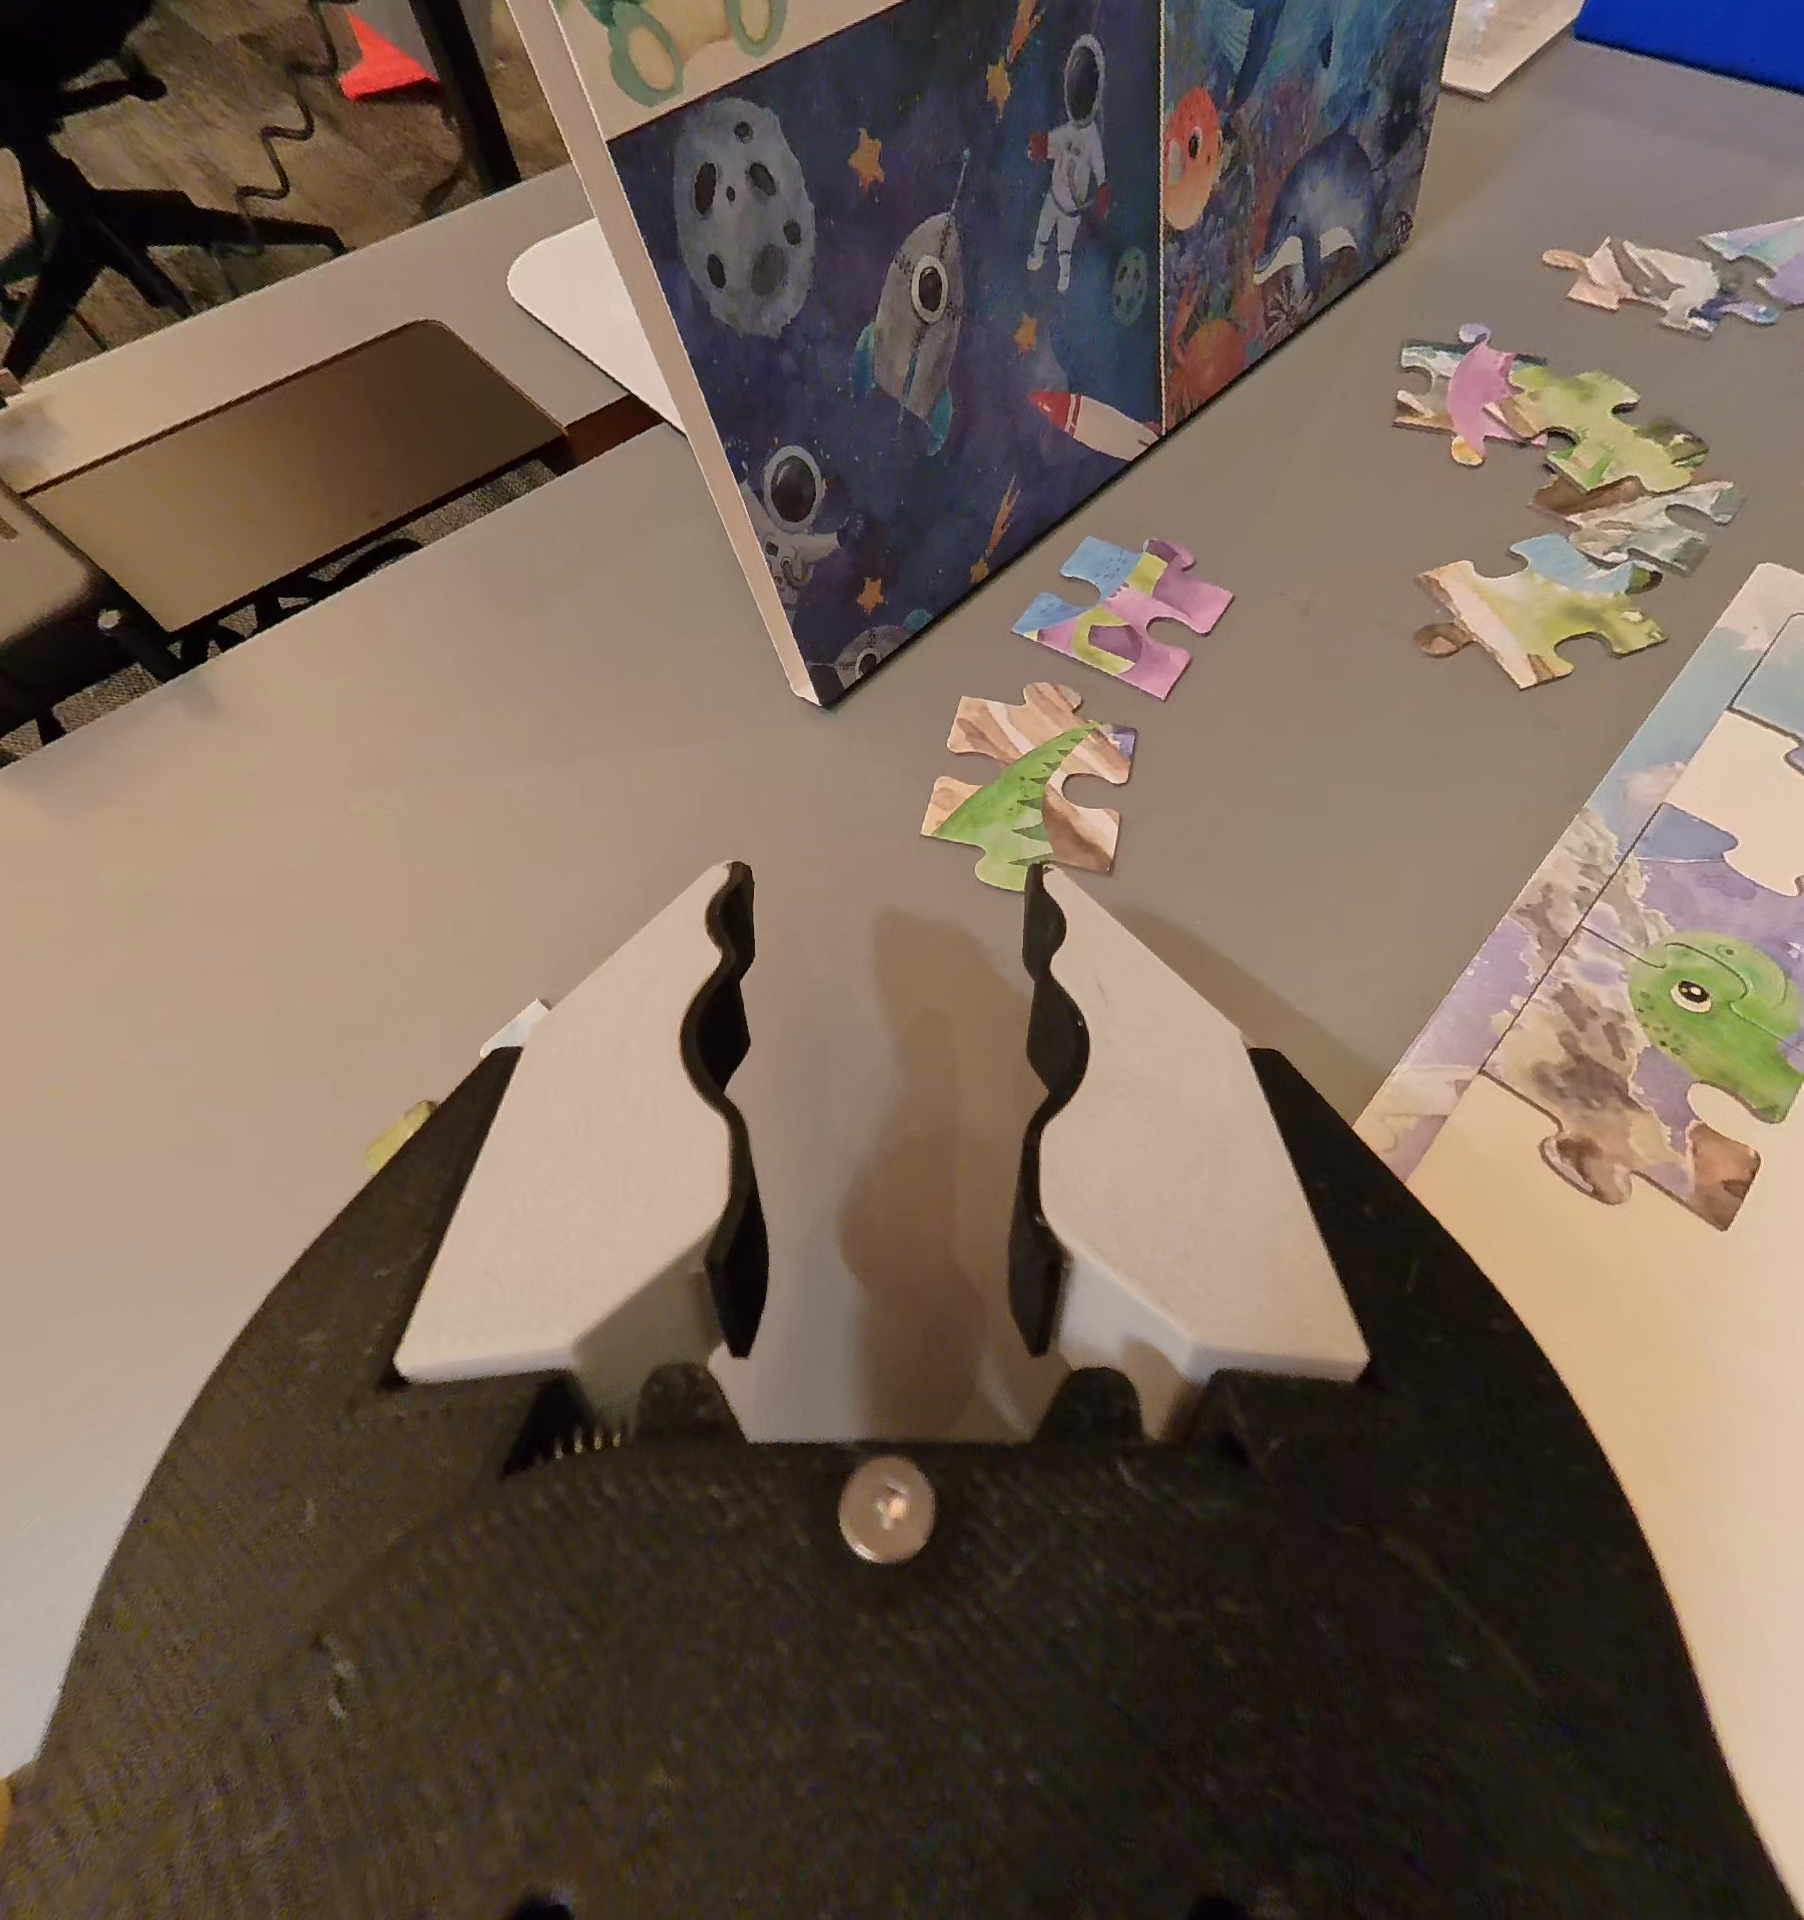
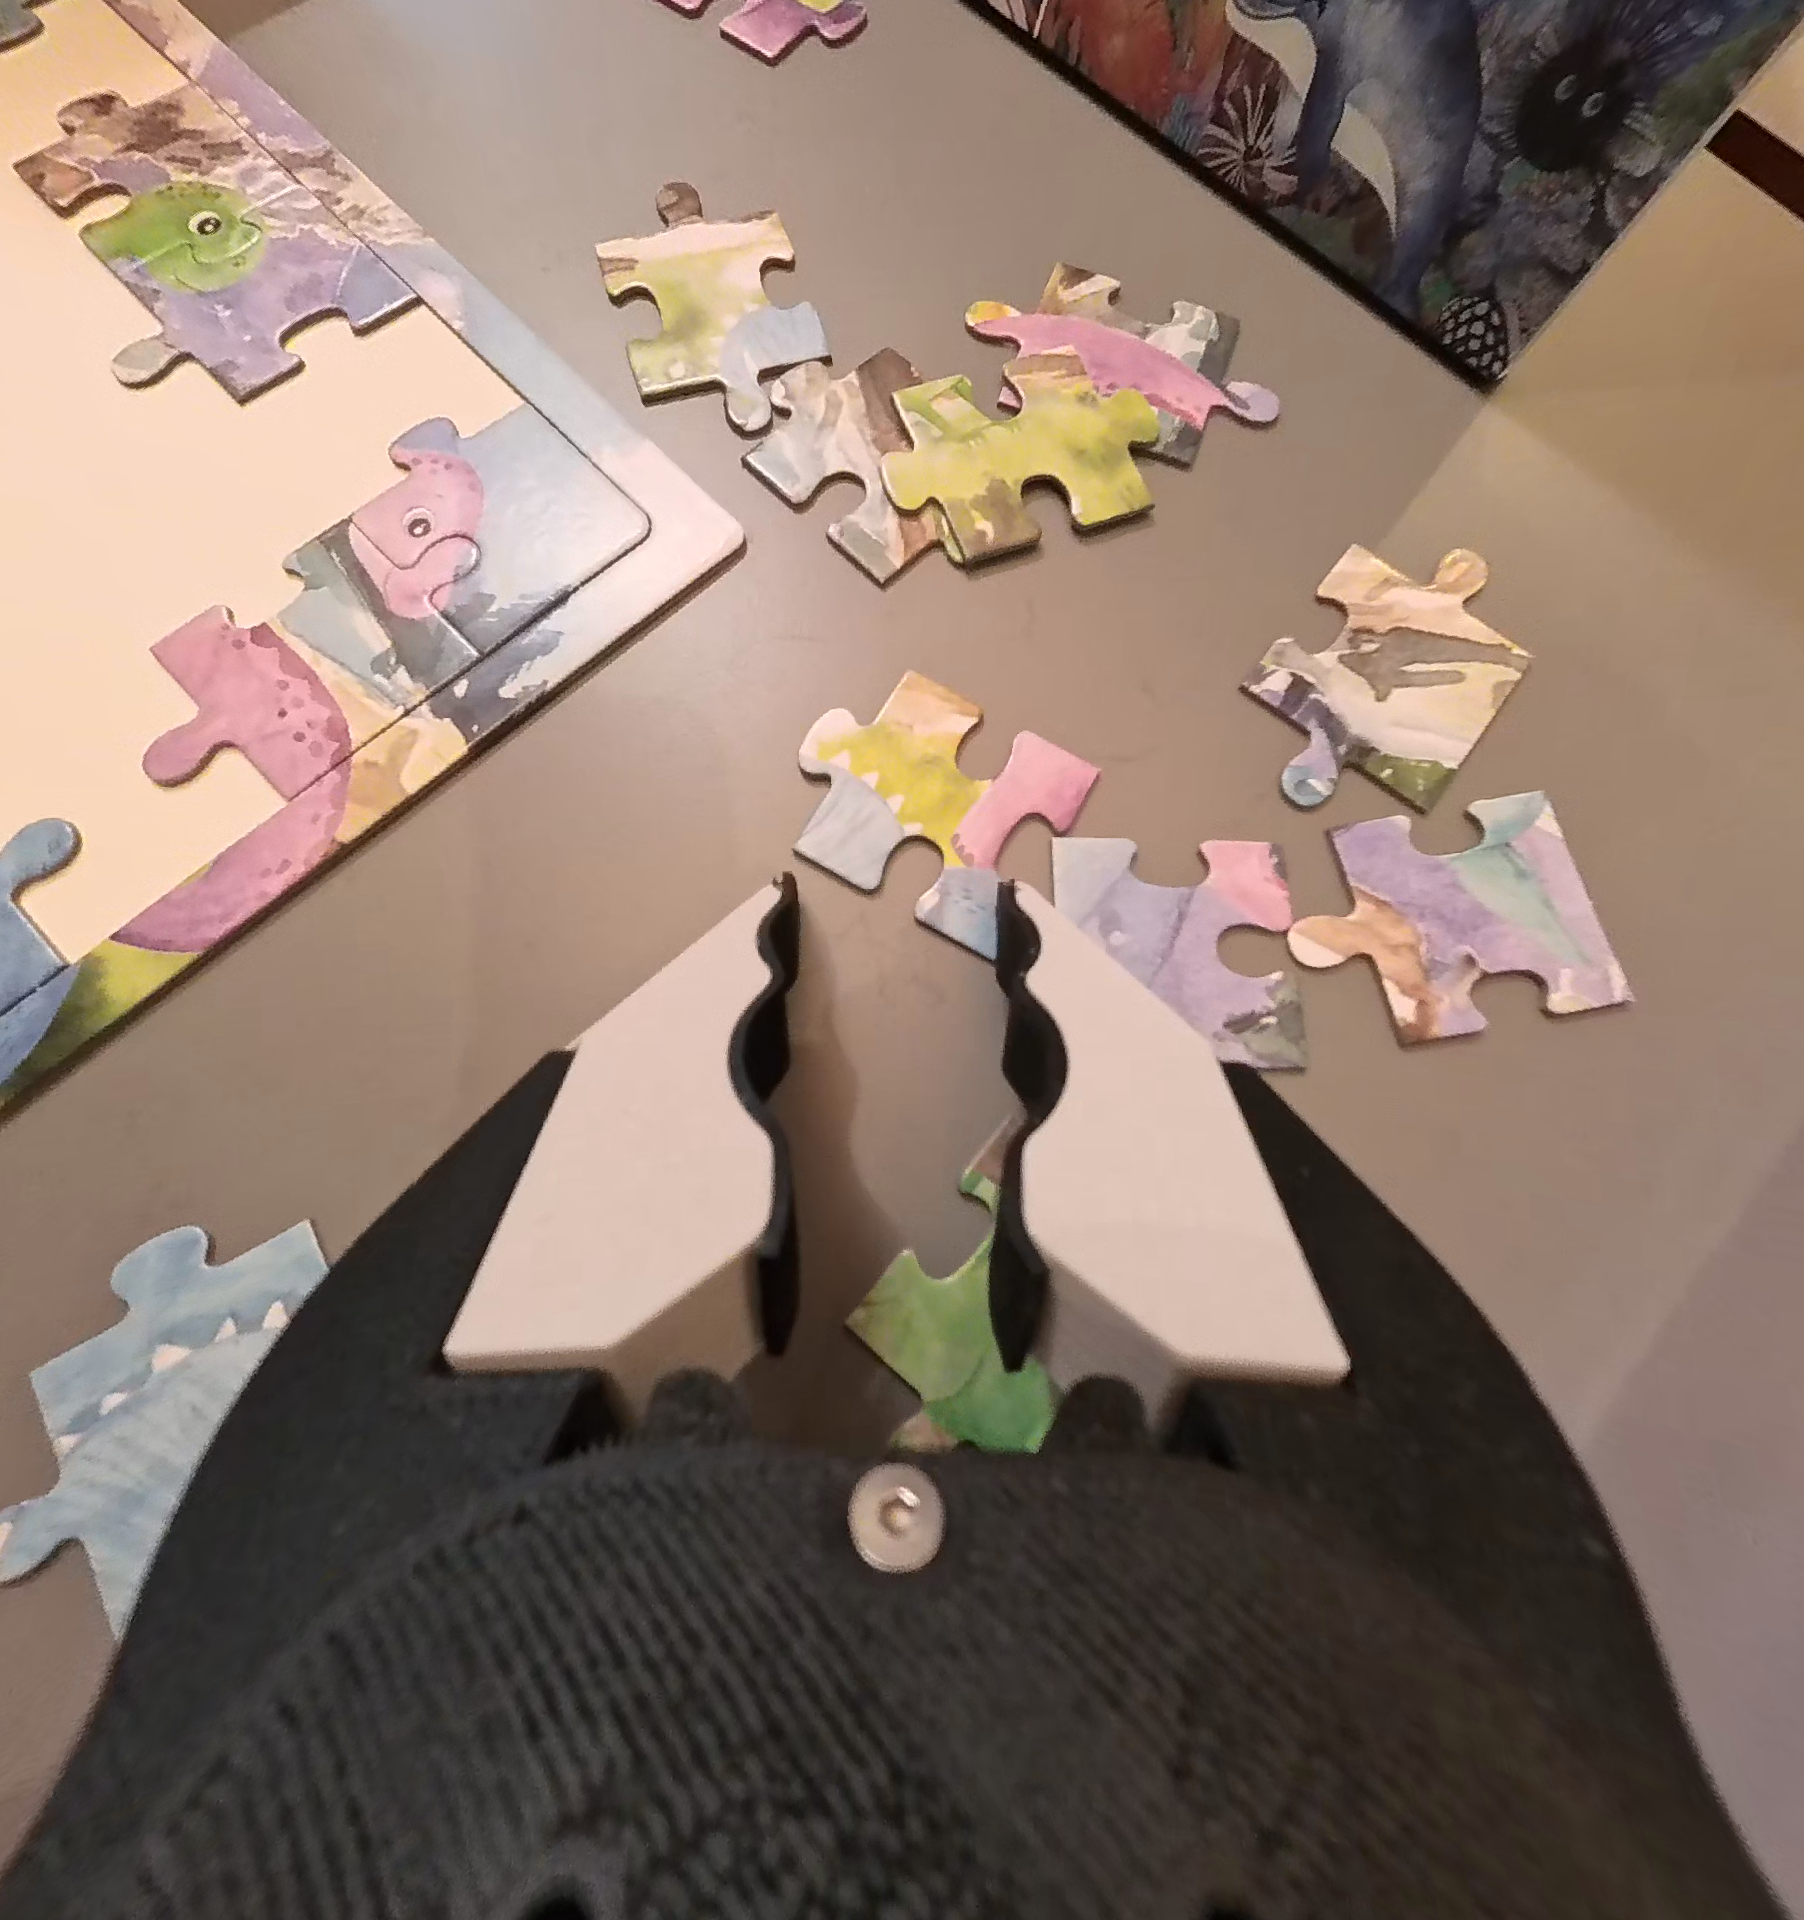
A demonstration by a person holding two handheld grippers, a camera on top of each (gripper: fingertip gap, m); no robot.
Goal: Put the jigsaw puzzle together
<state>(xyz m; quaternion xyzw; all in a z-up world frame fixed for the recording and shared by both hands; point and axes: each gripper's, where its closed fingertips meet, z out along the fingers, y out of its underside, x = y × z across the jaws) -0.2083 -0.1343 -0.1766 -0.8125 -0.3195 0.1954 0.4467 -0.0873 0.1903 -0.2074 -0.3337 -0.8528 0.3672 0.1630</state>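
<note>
Beside the puzzle tray, both the left gripper and right gripper hang spread and empty, so lower squarely over one loose piece before pinching.

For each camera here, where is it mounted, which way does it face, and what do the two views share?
Left wrist view: on the left hand-held gripper, looking forward and down over the table at the upright box and loose pieces; its open fingers show, empty.
Right wrist view: on the right hand-held gripper, looking steeply down at scattered pieces; its open fingers show above a green piece.
Shared: the puzzle board, its green dinosaur piece, the box.
</note>
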